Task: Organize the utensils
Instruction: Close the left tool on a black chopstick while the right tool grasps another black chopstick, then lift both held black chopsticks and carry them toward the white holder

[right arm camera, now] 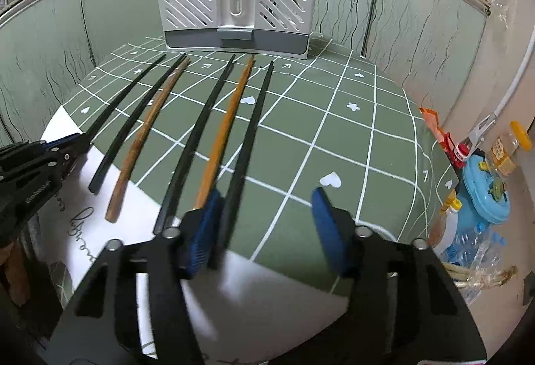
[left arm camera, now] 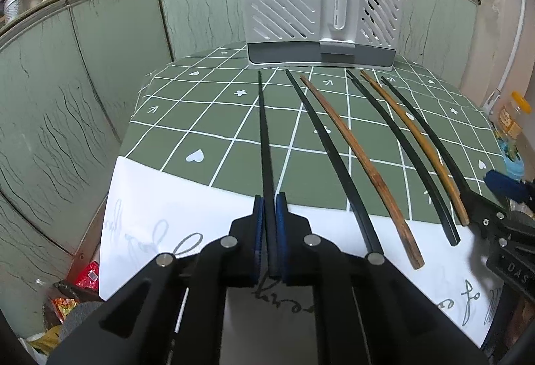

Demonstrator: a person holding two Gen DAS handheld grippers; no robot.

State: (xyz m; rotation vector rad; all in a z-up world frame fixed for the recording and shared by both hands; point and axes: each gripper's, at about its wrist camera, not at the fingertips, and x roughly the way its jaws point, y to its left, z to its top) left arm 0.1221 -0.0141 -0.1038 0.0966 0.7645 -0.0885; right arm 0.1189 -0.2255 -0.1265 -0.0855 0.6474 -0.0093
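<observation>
L claw [left arm camera: 270, 231]: pads clamped on leftmost black chopstick [left arm camera: 265, 144], near its thick end; stick runs straight ahead to 12 o'clock, tip toward holder.
R claw [right arm camera: 267, 231]: partly open, nothing gripped yet; rightmost black chopstick [right arm camera: 249, 144] lies betw the jaws, just beside the left pad [right arm camera: 202, 231], clear of the right one.
Key relation: that stick's long axis runs 6 → 12 o'clock from R claw, so jaws straddle it crosswise; R hand nearer, L busy.
Other sticks: 2 black, 2 brown, laid in a fan betw the two claws, apart from each other.
Holder [left arm camera: 321, 7]: grey slotted caddy at 12 o'clock, far edge of table; a few sticks already upright in its right compartment.
Table [left arm camera: 207, 130]: green grid cloth w/ white paper at near edge.
Room: cluttered ledge behind, bottles on floor at 3 o'clock.
</observation>
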